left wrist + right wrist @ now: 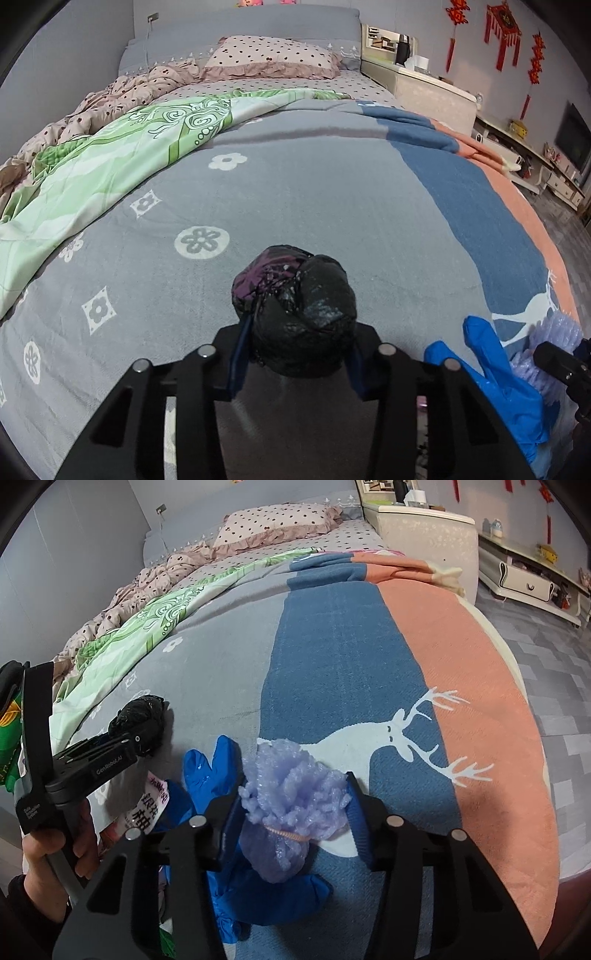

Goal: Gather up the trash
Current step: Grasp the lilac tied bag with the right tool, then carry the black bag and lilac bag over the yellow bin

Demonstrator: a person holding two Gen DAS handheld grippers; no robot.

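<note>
Here each hand-held gripper clamps trash: left black wad, right purple bundle, blue glove beside.

The left gripper points steeply down, its blue fingers pressed on either side of a black wad. The right gripper tilts down likewise, its fingers clamped about a purple wad. A bare hand grips the left gripper's handle.
</note>
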